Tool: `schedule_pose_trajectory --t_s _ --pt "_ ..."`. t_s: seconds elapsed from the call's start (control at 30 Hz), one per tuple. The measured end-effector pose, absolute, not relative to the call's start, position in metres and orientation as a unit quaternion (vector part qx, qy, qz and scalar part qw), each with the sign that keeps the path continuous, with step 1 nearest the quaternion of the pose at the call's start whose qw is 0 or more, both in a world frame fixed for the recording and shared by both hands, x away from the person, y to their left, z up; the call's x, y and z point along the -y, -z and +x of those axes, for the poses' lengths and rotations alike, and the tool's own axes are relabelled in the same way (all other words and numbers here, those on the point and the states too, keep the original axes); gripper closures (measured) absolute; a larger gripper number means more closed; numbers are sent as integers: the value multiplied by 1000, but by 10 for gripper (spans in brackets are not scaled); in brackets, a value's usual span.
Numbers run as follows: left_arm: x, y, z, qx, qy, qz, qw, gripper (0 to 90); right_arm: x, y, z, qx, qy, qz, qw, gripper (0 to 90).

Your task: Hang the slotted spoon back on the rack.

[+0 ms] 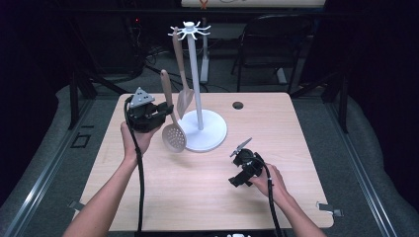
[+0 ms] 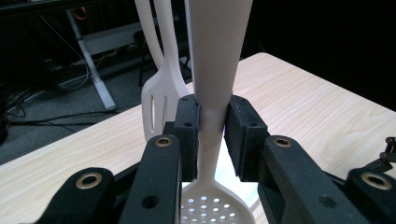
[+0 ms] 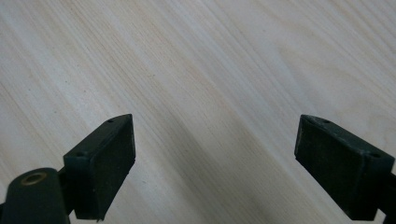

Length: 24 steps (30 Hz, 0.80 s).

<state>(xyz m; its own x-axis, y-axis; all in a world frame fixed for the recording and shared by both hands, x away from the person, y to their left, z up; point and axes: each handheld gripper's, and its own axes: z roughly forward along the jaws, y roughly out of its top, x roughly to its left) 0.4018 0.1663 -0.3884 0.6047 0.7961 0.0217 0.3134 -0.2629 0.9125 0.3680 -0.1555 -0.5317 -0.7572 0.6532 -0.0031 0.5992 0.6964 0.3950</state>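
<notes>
My left gripper (image 1: 166, 111) is shut on the neck of a beige perforated skimmer (image 1: 174, 136). The skimmer is held upright, bowl down, just left of the white utensil stand (image 1: 196, 84). In the left gripper view the black pads (image 2: 187, 135) clamp the skimmer (image 2: 215, 84) just above its holed bowl. A slotted spatula (image 1: 184, 96) hangs from a hook at the stand's top and shows behind the skimmer as the spatula (image 2: 162, 100). Low over the table at the front right, my right gripper (image 1: 236, 168) is open; nothing lies between the jaws of this gripper (image 3: 215, 158).
The stand's round white base (image 1: 212, 136) sits mid-table. The light wood table (image 1: 197, 197) has a small round hole (image 1: 238, 105) near its far edge. A dark chair (image 1: 274, 44) and cables stand beyond the table. Bare wood (image 3: 187, 60) lies under the right gripper.
</notes>
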Motion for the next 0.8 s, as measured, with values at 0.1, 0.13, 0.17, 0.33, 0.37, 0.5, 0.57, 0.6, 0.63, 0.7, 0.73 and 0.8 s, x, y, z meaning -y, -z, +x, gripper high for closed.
schedule_pose_trajectory --t_s 0.1,0.13,0.17,0.33,0.37,0.5,0.57,0.6,0.63,0.7,0.73,0.8 --pt "-166 387 404 -369 -252 754 482 753 155 531 369 -919 -187 339 73 121" --pt "-166 386 404 -368 -251 755 481 753 155 531 368 -916 -194 343 73 121" --pt "-166 385 405 -369 -253 754 480 753 154 531 368 -918 -190 340 72 121" --pt "-166 380 408 -370 -255 752 481 753 154 532 369 -918 -191 340 71 121" --pt "-166 380 408 -371 -257 751 482 753 154 532 369 -917 -194 341 71 121" --pt "-166 376 412 -371 -257 751 482 753 154 532 369 -916 -197 344 69 121" --pt "-165 374 413 -370 -258 751 482 753 154 533 369 -915 -199 344 71 121" --pt "-164 373 413 -369 -259 751 482 753 154 531 370 -919 -189 338 72 121" --pt "-164 371 413 -368 -259 752 482 752 154 531 370 -919 -189 338 71 121" --pt "-163 369 414 -367 -261 751 482 752 153 532 370 -918 -191 339 70 121" --pt "-162 367 415 -368 -262 751 483 753 153 532 370 -918 -191 340 70 121" --pt "-161 364 415 -366 -264 750 483 752 153 532 370 -918 -191 340 70 121"
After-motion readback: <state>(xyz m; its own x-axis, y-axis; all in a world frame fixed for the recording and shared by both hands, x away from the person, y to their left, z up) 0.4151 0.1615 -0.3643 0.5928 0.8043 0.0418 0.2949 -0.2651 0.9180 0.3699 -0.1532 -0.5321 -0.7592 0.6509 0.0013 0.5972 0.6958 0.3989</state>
